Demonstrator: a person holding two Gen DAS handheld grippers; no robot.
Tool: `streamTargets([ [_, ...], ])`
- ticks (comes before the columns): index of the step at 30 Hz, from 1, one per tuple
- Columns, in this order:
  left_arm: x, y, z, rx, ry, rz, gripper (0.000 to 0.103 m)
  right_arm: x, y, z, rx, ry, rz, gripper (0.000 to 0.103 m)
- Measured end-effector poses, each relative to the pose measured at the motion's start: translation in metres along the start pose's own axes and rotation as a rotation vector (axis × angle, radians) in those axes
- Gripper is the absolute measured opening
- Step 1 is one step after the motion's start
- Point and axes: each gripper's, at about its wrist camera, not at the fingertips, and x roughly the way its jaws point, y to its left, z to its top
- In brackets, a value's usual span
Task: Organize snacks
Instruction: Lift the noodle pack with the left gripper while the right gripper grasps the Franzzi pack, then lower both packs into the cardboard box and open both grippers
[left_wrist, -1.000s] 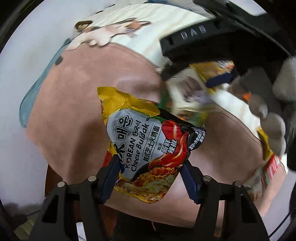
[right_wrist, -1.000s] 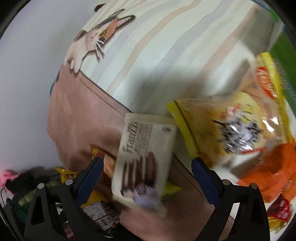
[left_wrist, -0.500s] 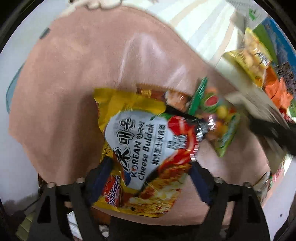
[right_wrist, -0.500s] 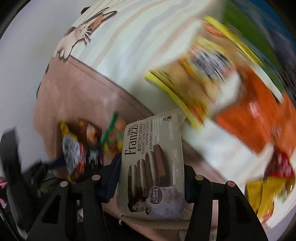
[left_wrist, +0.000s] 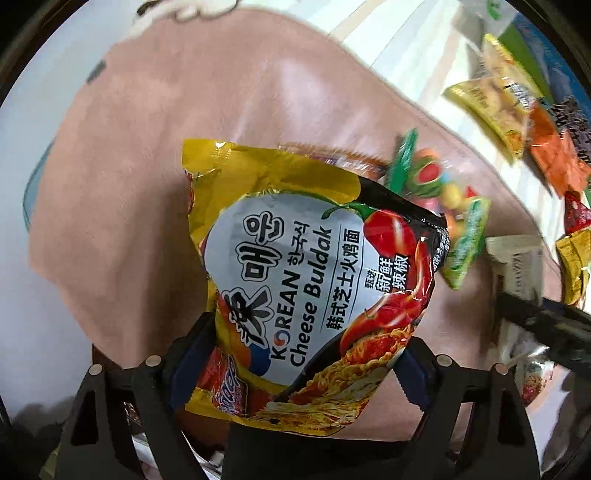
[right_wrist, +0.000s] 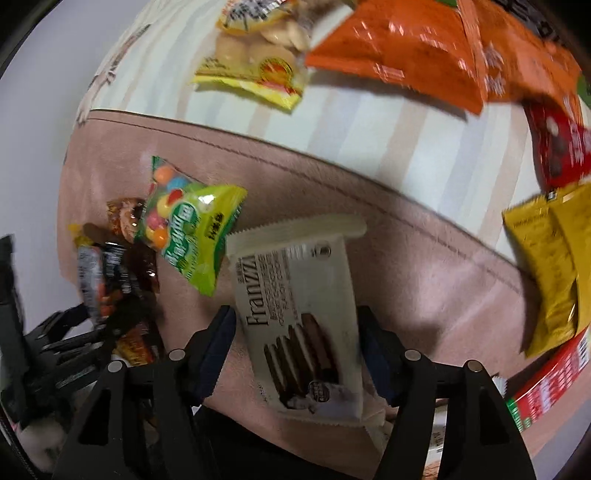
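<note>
Two packets are being handled at once: the left gripper (left_wrist: 303, 354) is pinching the Cheese Buldak noodle pack (left_wrist: 310, 280) across its lower half, jaws pressed into both side edges, and the right gripper (right_wrist: 297, 350) is clamping the Franzzi cookie pack (right_wrist: 303, 325) the same way, jaws closed against its long sides. Both packs are hanging over the pink cloth (right_wrist: 424, 266), where a small pile is forming: a green candy bag (right_wrist: 192, 236) is lying just beside the cookie pack's top left corner, with a brown wrapped snack (right_wrist: 125, 218) close to its far side. Whether the noodle pack is touching the cloth cannot be told from the left wrist view. Beyond the cloth's seam, on the striped sheet (right_wrist: 369, 122), unsorted items are waiting: a yellow biscuit bag (right_wrist: 255, 70), orange packets (right_wrist: 424, 48), a red packet (right_wrist: 561, 147) and mustard-yellow sachets (right_wrist: 550, 258). Judging by this, sorting is partway through. Risks: both packs are slick film held only at the edges, so either could be slipping or swinging out on a fast move; the two grippers are working close together, so a collision looks possible; dropping the cookie pack onto the candy bag could be sending it sliding across the cloth.
</note>
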Motion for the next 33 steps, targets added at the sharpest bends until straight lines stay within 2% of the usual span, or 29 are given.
streamTargets([
  [2,-0.018,0.005,0.005,0.016,-0.02,0.001,0.087,0.006,0.013,-0.005,-0.009,-0.027,-0.042,0.062],
  [5,-0.053,0.002,0.004,0.068,-0.055,0.014,0.087,0.004,0.024,-0.022,0.037,-0.053,-0.048,0.057],
  [6,-0.068,-0.014,-0.005,0.083,-0.067,0.011,0.087,0.003,0.023,-0.033,0.059,-0.066,-0.035,0.057],
  [7,-0.076,-0.001,-0.023,0.103,-0.085,0.003,0.087,-0.005,0.02,-0.04,0.087,-0.081,-0.015,0.057],
  [12,-0.14,-0.032,0.007,0.2,-0.154,-0.113,0.087,-0.084,-0.004,-0.059,0.205,-0.199,0.138,0.057],
  [13,-0.122,-0.056,0.0,0.211,-0.16,-0.133,0.087,-0.11,-0.009,-0.058,0.221,-0.24,0.165,0.057],
  [15,-0.143,-0.089,0.015,0.243,-0.173,-0.196,0.087,-0.152,-0.022,-0.055,0.247,-0.313,0.204,0.057],
  [19,-0.181,-0.141,0.068,0.313,-0.203,-0.292,0.087,-0.232,-0.053,-0.025,0.286,-0.466,0.225,0.057],
  [21,-0.197,-0.169,0.107,0.352,-0.226,-0.311,0.087,-0.263,-0.072,-0.004,0.304,-0.534,0.177,0.057],
  [23,-0.184,-0.204,0.131,0.378,-0.226,-0.31,0.087,-0.281,-0.092,0.022,0.335,-0.566,0.133,0.057],
  [28,-0.163,-0.26,0.204,0.405,-0.163,-0.303,0.087,-0.297,-0.144,0.089,0.396,-0.546,0.081,0.057],
  [33,-0.112,-0.286,0.271,0.408,-0.05,-0.286,0.087,-0.271,-0.167,0.156,0.422,-0.484,0.052,0.057],
])
